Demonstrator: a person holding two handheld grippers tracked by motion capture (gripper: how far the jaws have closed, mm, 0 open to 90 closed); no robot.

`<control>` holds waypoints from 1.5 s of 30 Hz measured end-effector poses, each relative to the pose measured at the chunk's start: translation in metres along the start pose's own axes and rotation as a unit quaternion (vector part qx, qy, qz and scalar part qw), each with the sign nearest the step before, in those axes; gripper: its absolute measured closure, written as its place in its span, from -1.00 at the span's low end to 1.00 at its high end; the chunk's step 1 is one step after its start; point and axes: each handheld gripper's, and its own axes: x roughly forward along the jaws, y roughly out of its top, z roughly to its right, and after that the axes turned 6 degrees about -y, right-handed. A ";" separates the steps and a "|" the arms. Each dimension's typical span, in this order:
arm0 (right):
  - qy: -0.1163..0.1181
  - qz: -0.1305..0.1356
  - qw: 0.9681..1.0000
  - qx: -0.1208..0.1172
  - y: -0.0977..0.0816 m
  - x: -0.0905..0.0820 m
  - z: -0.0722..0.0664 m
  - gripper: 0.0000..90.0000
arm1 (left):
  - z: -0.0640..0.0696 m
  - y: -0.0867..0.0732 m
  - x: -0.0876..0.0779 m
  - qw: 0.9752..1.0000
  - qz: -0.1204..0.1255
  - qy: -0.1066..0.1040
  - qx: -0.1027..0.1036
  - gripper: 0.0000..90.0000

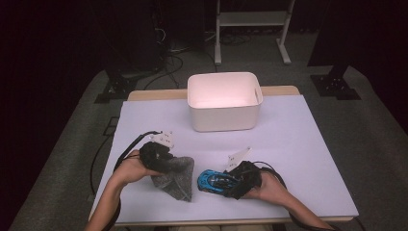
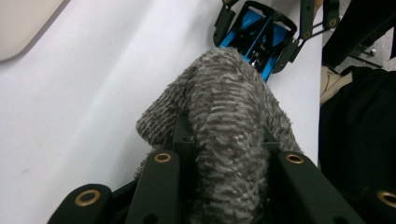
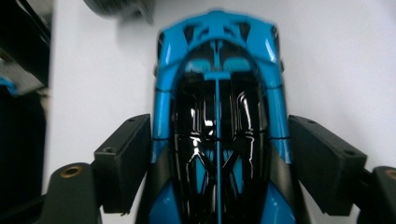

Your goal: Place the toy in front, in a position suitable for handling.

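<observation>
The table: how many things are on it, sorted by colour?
Grey: 1, a fuzzy grey cloth
Blue and black: 1, a glossy blue and black toy car
White: 1, an open white plastic bin
Total: 3
</observation>
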 end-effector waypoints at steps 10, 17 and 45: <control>0.006 -0.042 0.994 -0.098 0.010 -0.003 0.007 -0.42 | -0.004 -0.004 -0.011 1.000 0.015 0.019 -0.010 0.57; 0.034 -0.025 0.996 -0.083 0.004 -0.004 0.021 -0.43 | -0.010 -0.015 -0.013 0.998 0.001 0.049 -0.025 0.56; 0.018 0.061 0.998 -0.007 0.023 -0.064 0.059 -0.51 | -0.017 -0.055 -0.018 0.986 0.108 0.110 -0.070 -0.17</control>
